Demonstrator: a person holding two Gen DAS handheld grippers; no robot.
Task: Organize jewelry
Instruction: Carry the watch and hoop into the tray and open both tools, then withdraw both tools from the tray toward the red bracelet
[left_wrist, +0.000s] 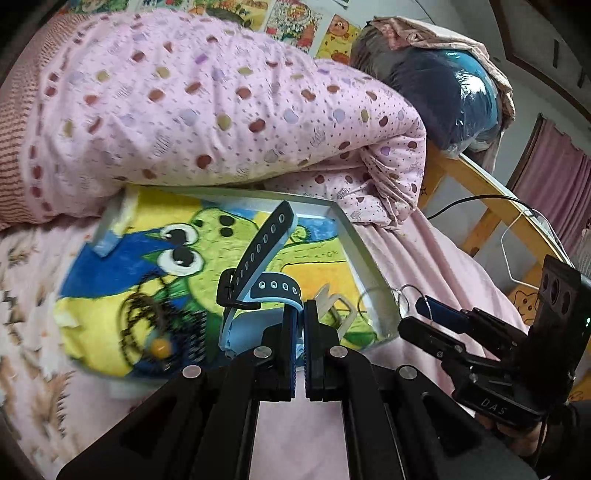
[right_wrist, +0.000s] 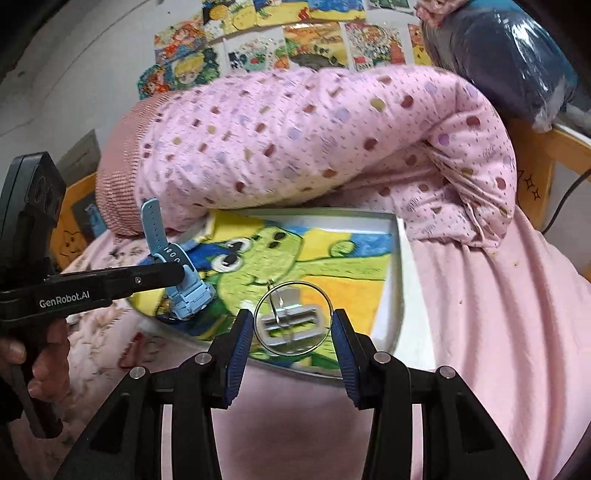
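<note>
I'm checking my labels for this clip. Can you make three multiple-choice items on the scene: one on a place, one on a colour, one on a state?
1. Where does the white hair clip lie?
A. on the frog picture tray
B. on the pink quilt
C. on the floor

2. What colour is the watch strap?
A. red
B. light blue
C. green

3. What does the right gripper hold?
A. nothing
B. the watch
C. a thin wire hoop

Answers:
1 A, it rests on the frog drawing inside the rim.
2 B, visible in both views.
3 C, the hoop spans its two pads; the left gripper clamps the watch.
</note>
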